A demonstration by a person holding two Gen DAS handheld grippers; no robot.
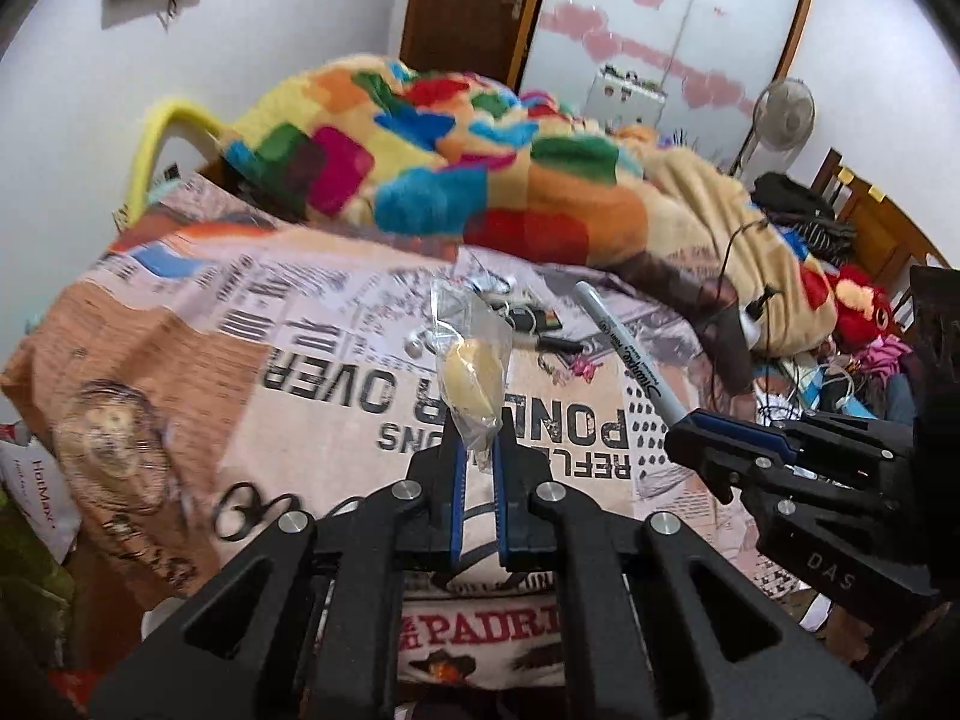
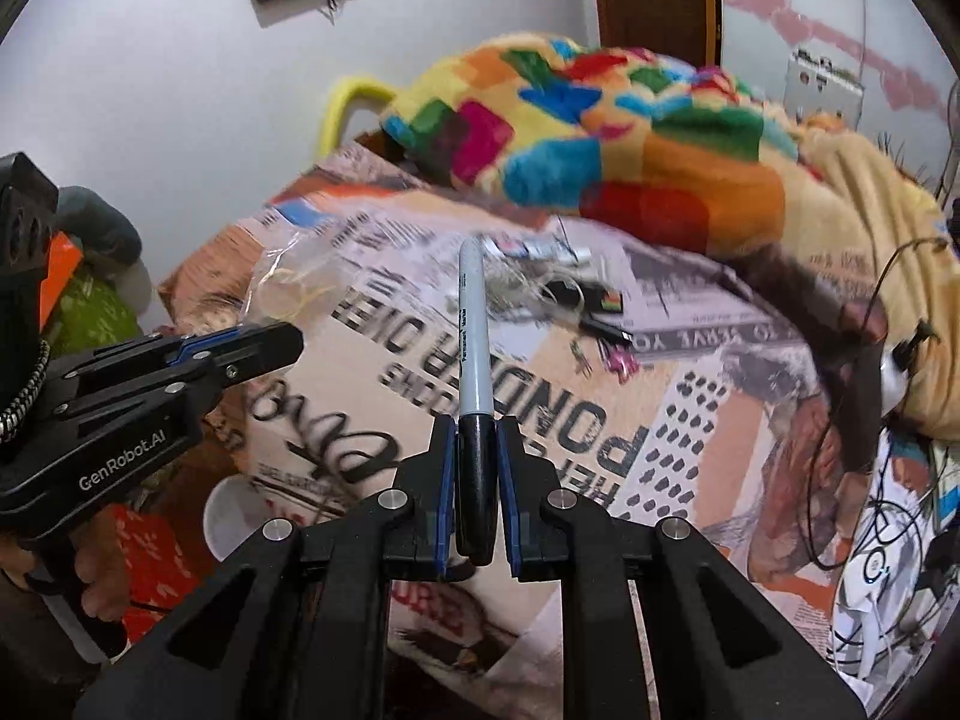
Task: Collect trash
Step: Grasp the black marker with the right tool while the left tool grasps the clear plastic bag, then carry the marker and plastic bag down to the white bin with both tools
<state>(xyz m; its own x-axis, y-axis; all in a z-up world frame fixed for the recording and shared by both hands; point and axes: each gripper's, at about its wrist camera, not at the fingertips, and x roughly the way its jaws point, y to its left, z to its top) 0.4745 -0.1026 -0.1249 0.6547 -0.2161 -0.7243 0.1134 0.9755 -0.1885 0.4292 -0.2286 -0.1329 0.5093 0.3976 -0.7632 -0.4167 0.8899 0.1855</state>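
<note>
Two tools [image 1: 478, 450] [image 2: 477, 438], bag [image 1: 471, 354] and marker [image 2: 474, 336]

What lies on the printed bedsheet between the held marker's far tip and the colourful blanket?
In the right wrist view, small clutter lies past the marker: thin wire, small white bits, a dark flat piece. Behind it the colourful blanket begins.

Bag [image 1: 474, 354] clear glossy plastic. Marker [image 2: 476, 354] smooth plastic, black cap. Blanket [image 1: 456, 168] fuzzy fleece. Sheet [image 1: 336, 396] matt printed cloth. Door [image 1: 468, 6] wood.
</note>
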